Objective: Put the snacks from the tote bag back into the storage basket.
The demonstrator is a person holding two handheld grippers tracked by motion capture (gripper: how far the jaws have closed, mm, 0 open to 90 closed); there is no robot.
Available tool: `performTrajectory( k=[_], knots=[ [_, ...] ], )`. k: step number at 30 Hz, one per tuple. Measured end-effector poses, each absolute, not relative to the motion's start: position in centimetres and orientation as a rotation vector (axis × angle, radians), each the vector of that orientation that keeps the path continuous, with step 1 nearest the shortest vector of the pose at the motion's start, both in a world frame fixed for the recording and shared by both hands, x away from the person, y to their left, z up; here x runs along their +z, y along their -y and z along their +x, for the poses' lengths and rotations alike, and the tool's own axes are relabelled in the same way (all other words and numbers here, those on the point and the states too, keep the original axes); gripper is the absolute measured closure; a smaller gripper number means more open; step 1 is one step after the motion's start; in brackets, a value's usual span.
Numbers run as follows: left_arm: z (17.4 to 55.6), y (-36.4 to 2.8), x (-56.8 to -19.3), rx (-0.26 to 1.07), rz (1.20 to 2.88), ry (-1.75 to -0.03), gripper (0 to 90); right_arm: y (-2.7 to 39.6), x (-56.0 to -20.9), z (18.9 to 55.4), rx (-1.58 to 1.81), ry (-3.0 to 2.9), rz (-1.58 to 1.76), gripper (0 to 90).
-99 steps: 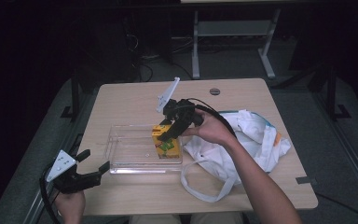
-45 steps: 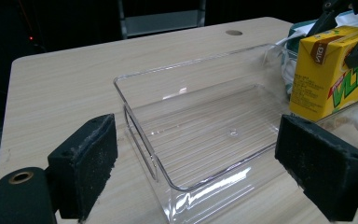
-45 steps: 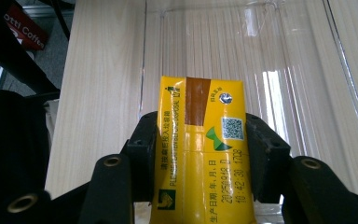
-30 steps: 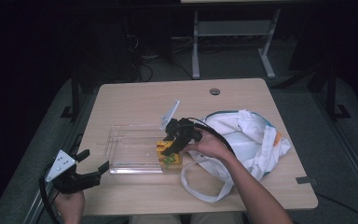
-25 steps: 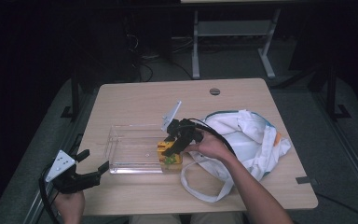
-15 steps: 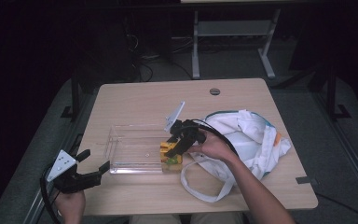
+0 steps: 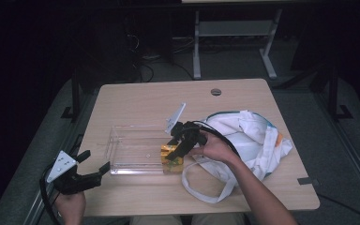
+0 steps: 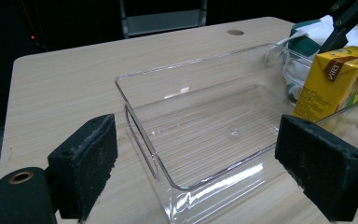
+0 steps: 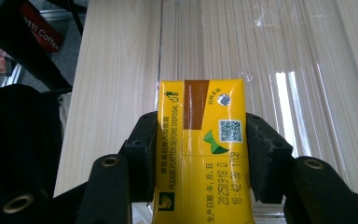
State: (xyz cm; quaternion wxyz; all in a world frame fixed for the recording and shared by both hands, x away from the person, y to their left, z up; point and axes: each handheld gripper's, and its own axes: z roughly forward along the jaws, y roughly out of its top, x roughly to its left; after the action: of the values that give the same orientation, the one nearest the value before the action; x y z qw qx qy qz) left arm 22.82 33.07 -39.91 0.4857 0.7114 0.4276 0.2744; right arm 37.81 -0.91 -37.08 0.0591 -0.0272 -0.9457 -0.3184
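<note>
While our right gripper (image 7: 176,151) pinches the yellow juice carton (image 7: 171,154), we hold it low inside the clear tray (image 7: 122,157).
Seconds ago it hung higher over the tray's right end; our left gripper (image 7: 93,169) waits spread wide, unmoved, off the table's (image 7: 136,98) corner.

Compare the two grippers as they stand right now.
The right gripper is shut on the yellow drink carton at the clear tray; the left gripper stands open and holds nothing. The right one is over the table, the left one at its near left edge. Both have black padded jaws.
</note>
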Motion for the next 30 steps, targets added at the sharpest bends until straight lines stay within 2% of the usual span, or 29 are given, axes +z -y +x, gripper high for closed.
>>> performTrajectory(
  k=[30],
  knots=[
    [22.88,-33.04,-39.99,0.663,1.737,-1.045,12.6,1.23,-37.24,37.30,-1.002,2.827,-0.109,48.6]
  ],
)
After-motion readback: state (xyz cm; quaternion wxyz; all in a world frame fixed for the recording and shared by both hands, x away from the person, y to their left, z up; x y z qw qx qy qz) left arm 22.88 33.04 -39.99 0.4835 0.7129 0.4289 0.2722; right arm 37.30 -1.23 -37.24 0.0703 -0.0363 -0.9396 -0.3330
